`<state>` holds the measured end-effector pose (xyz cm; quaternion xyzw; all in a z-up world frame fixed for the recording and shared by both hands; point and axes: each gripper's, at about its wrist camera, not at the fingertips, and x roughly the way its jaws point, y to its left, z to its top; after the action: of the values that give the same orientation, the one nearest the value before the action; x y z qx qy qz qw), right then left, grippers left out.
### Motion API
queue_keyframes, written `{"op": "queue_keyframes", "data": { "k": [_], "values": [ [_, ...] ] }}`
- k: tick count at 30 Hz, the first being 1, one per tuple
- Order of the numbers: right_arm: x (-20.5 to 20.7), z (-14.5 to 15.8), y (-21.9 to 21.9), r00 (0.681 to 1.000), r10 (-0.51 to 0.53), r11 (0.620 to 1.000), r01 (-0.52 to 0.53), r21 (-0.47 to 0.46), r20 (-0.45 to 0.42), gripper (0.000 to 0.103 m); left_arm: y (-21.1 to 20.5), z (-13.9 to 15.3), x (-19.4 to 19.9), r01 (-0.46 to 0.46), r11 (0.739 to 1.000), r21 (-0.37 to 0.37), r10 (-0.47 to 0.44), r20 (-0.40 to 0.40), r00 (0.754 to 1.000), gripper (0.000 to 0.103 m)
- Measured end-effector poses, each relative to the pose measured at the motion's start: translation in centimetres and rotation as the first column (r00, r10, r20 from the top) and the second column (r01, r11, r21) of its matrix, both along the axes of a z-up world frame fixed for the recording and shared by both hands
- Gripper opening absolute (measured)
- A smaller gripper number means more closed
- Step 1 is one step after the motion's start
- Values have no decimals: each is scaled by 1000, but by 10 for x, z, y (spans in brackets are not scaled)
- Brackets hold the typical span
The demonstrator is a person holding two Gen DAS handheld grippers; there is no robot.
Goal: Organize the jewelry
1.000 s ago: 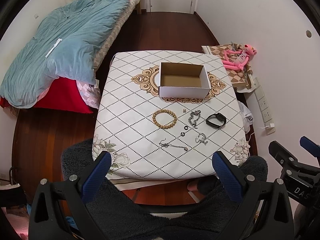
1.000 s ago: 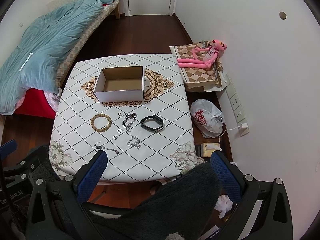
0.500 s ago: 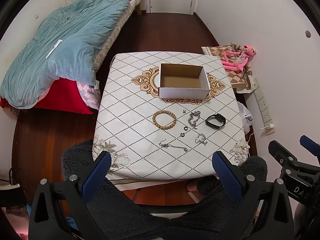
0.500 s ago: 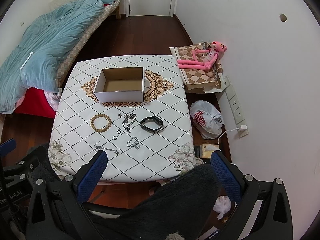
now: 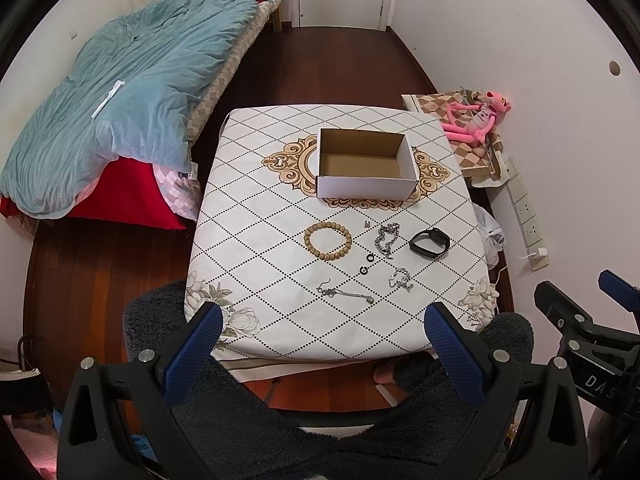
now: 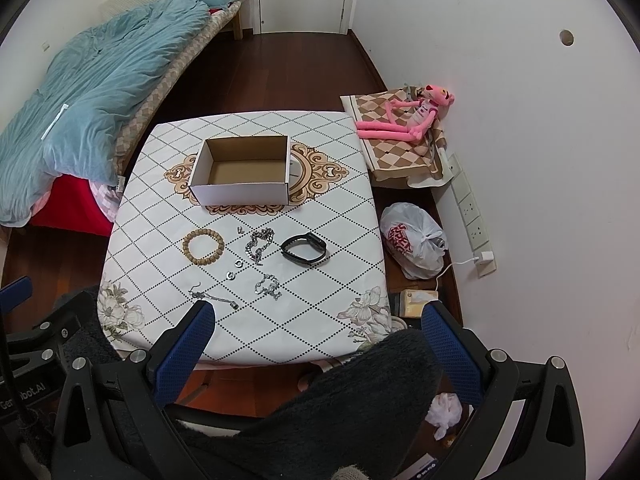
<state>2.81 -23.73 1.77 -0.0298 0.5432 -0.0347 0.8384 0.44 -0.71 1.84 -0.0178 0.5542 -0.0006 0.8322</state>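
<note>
An open white cardboard box (image 5: 366, 168) (image 6: 242, 174) stands empty at the middle of a table (image 5: 256, 208) (image 6: 344, 216) with a diamond-pattern cloth. In front of it lie a wooden bead bracelet (image 5: 328, 240) (image 6: 203, 247), a heavy silver chain (image 5: 386, 239) (image 6: 259, 245), a black wristband (image 5: 430, 243) (image 6: 303, 249), two small rings (image 5: 367, 264) (image 6: 235, 270), a small silver chain (image 5: 401, 280) (image 6: 268, 286) and a thin necklace (image 5: 346, 294) (image 6: 214, 298). My left gripper (image 5: 322, 348) and right gripper (image 6: 316, 344) are both open and empty, held high above the table's near edge.
A bed with a blue duvet (image 5: 128, 92) is to the left. A pink plush toy (image 5: 478, 116) lies on a checked cushion at the right wall. A white plastic bag (image 6: 414, 240) sits on the floor to the right. A dark fuzzy chair (image 6: 320, 408) is below me.
Both views have shifted only slightly; the grippers stay open and nothing on the table has moved.
</note>
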Motion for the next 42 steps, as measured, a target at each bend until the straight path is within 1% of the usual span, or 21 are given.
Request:
{"op": "queue_keyframes", "data": {
  "k": [6, 7, 10, 11, 20, 27, 29, 32, 36, 38, 42],
  "values": [
    [0, 0, 1, 1000, 0, 1000, 0, -1, 2, 103, -3, 7, 8, 0, 1000, 0, 0, -2, 1000, 103],
    [0, 0, 0, 1000, 0, 1000, 0, -1, 3, 103, 0, -2, -3, 1, 1000, 0, -1, 2, 1000, 103],
    [-1, 1, 0, 1000, 1, 1000, -1, -2, 7, 103, -1, 1, -1, 2, 1000, 0, -2, 3, 1000, 103],
    [-1, 0, 1, 1000, 3, 1000, -3, -3, 8, 103, 1, -2, -3, 1, 1000, -1, -1, 3, 1000, 103],
    [-1, 2, -1, 1000, 4, 1000, -4, -7, 13, 103, -4, 7, 0, 5, 1000, -4, -5, 5, 1000, 103],
    [2, 3, -3, 1000, 1, 1000, 0, -6, 20, 103, -4, 3, 1, 5, 1000, -3, -5, 1, 1000, 103],
    [5, 1, -5, 1000, -8, 1000, 9, -8, 24, 103, -4, 1, 3, -3, 1000, 5, 3, 11, 1000, 103],
    [16, -9, -9, 999, -33, 999, 33, -12, 27, 103, -1, -9, 20, -28, 999, 23, 27, 18, 999, 103],
    [41, -32, -18, 997, -77, 997, 77, -20, 20, 103, 6, -33, 50, -50, 997, 65, 49, 20, 999, 103],
    [55, -48, -21, 995, -99, 995, 99, -26, 11, 103, 11, -50, 66, -43, 996, 82, 42, 8, 999, 103],
    [88, -94, -28, 988, -143, 990, 142, -22, -54, 103, 13, -86, 98, -31, 994, 103, 34, -33, 999, 103]
  ]
}}
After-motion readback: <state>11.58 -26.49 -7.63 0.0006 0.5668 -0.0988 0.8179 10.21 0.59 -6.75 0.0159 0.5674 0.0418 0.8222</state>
